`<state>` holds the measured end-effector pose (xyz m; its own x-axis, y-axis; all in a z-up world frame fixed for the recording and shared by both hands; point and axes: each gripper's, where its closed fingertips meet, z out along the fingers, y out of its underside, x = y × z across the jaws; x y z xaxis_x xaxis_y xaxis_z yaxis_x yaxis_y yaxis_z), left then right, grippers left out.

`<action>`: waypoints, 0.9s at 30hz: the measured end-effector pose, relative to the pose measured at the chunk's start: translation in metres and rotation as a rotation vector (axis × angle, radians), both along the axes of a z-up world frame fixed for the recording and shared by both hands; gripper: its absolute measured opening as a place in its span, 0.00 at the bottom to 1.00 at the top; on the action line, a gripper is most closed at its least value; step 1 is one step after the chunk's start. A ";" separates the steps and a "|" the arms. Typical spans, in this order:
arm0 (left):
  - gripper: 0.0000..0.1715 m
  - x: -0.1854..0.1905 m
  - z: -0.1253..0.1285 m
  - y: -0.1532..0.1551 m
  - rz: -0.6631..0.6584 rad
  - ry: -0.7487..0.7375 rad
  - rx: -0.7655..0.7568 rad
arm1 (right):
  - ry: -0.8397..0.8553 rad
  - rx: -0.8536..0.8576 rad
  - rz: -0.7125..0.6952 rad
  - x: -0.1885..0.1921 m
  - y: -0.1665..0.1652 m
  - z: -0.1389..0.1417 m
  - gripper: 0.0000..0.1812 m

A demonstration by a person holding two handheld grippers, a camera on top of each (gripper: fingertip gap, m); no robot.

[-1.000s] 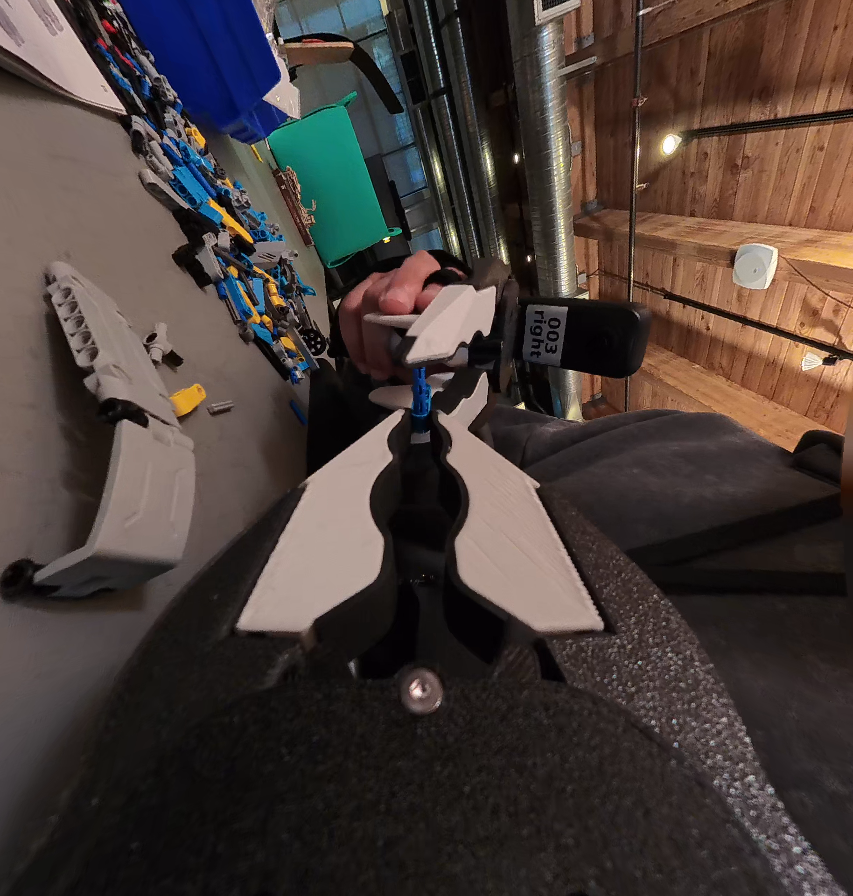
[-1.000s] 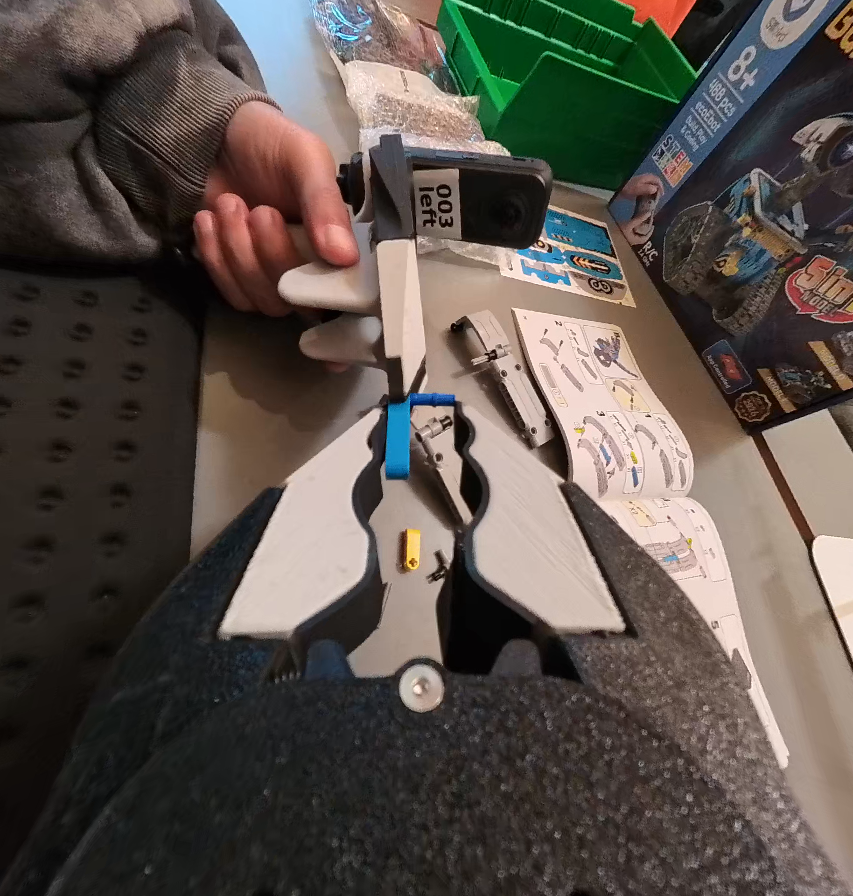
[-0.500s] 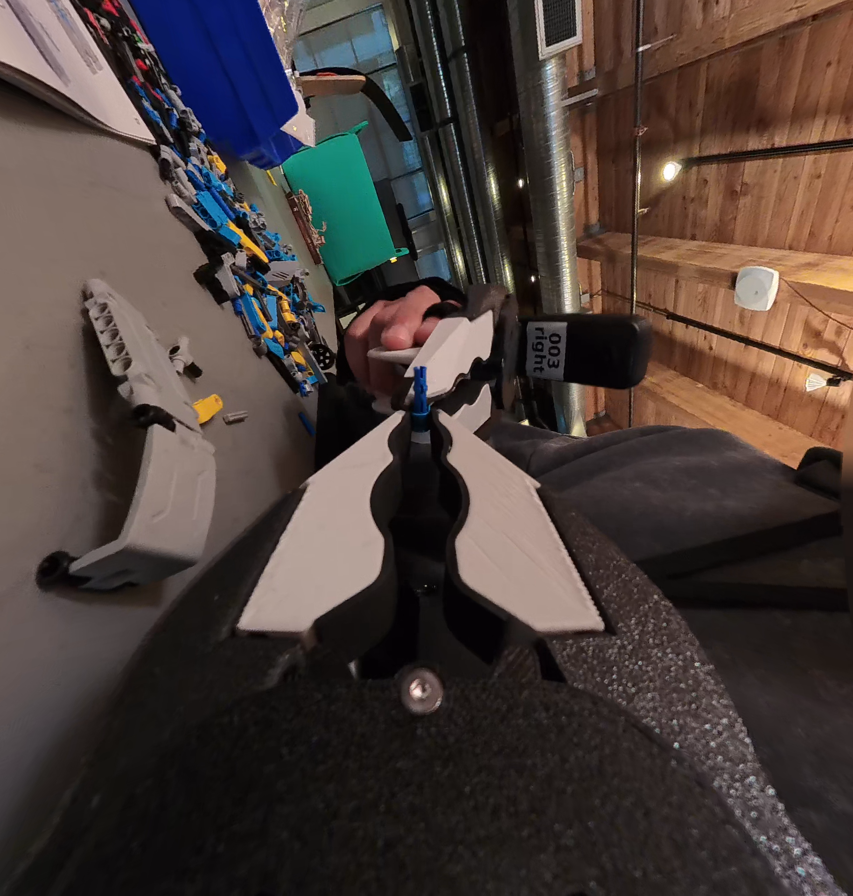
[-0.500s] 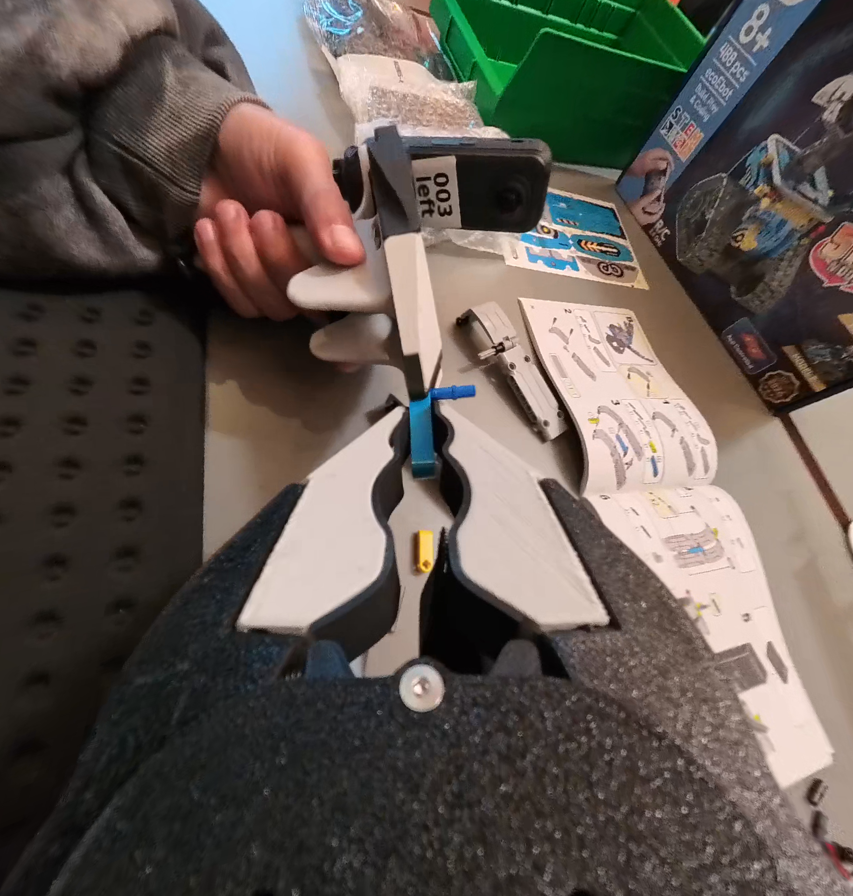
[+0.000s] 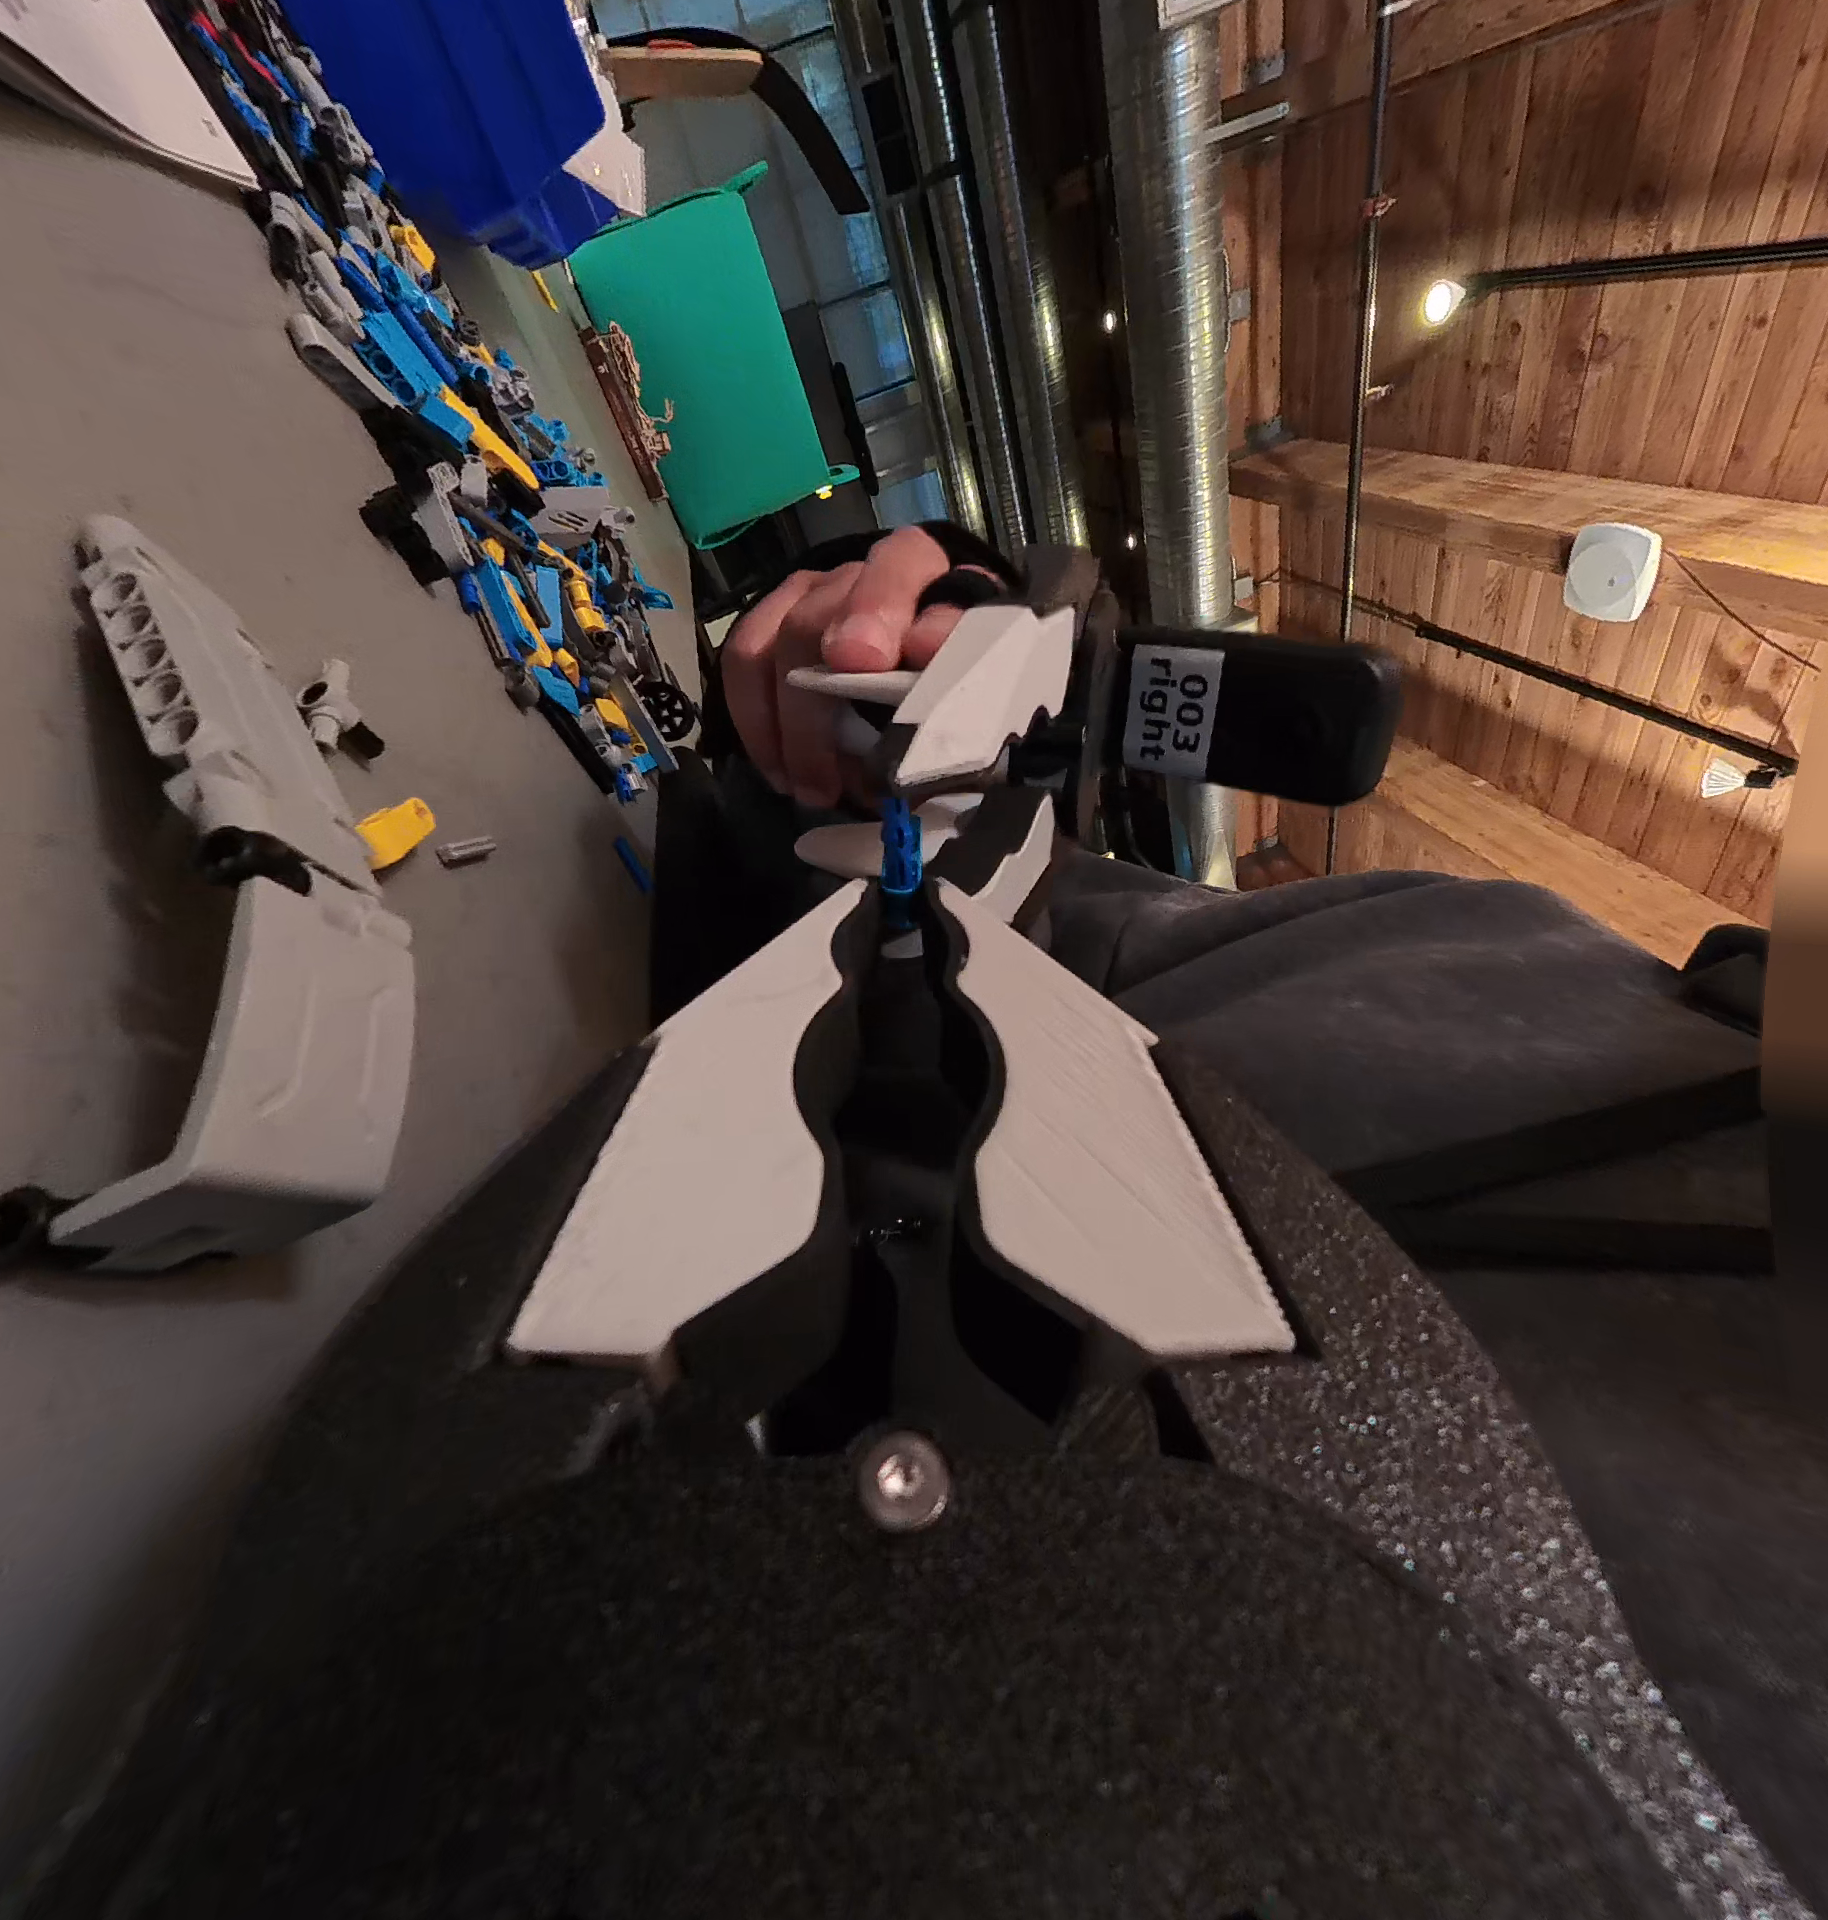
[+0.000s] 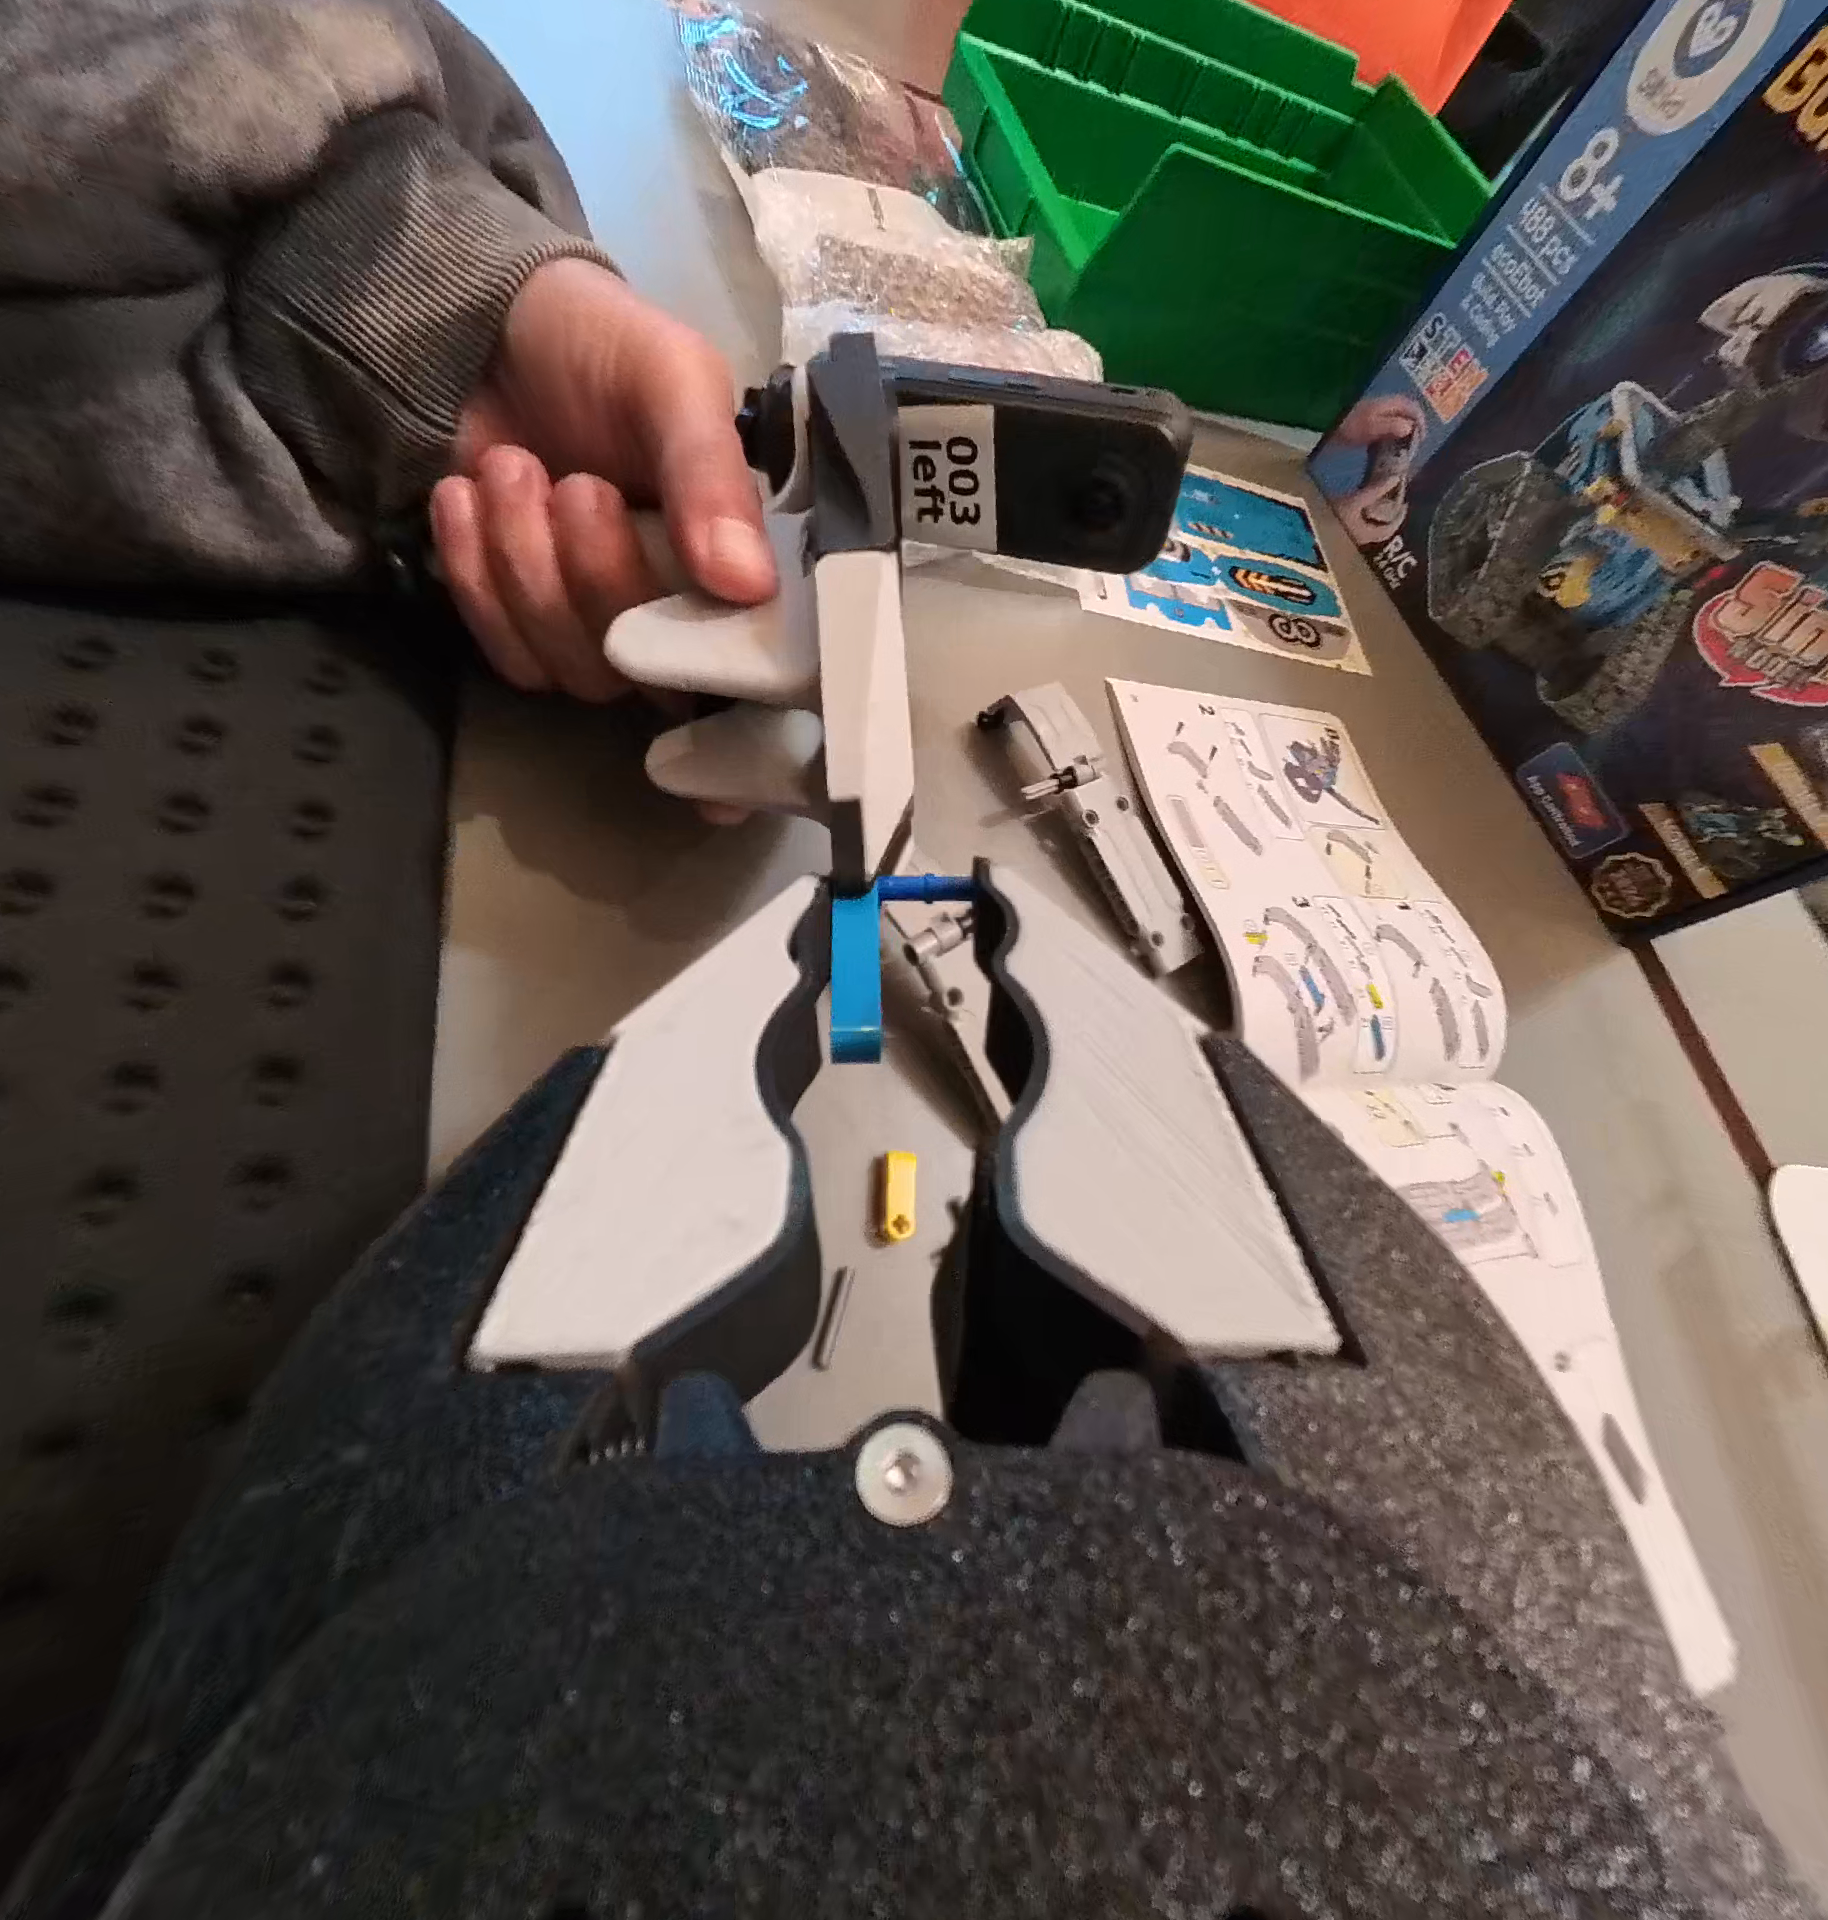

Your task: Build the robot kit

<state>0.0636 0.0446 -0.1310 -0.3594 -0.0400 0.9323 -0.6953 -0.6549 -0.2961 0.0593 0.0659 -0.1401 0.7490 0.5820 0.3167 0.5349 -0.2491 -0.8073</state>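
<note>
My left gripper [image 5: 899,906] is shut on one end of a small blue beam [image 5: 899,847], held above the grey table [image 5: 79,416]. In the right wrist view it [image 6: 856,857] comes in from above, with the beam [image 6: 856,977] hanging from its tip. A blue pin [image 6: 925,886] sticks sideways out of the beam's top. My right gripper [image 6: 899,890] is partly open. Its tips flank the beam and the pin's free end, close to both. In the left wrist view, its [image 5: 957,800] spread jaws sit just beyond the beam.
On the table lie a grey curved panel [image 6: 1086,821], a yellow piece [image 6: 897,1195], a grey connector [image 6: 936,935] and an open instruction booklet [image 6: 1357,935]. A toy box [image 6: 1668,468], green bins [image 6: 1201,208] and part bags [image 6: 868,239] stand behind. Loose blue and yellow parts [image 5: 474,447] lie farther off. My two grippers' fingertips are within a few centimetres of each other. The right tips stand about 7 centimetres off the grey connector [image 6: 936,935]. My left wrist view [image 5: 366,917] looks at it from another angle.
Half a second ago my right gripper's jaws were nearly closed around the beam. They have spread again, with the pin now between the tips. The left gripper has kept hold of the beam.
</note>
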 end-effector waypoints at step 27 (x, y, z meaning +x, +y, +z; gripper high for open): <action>0.03 -0.002 0.014 0.006 0.125 -0.205 0.342 | 0.379 -0.189 -0.024 0.006 -0.021 0.005 0.11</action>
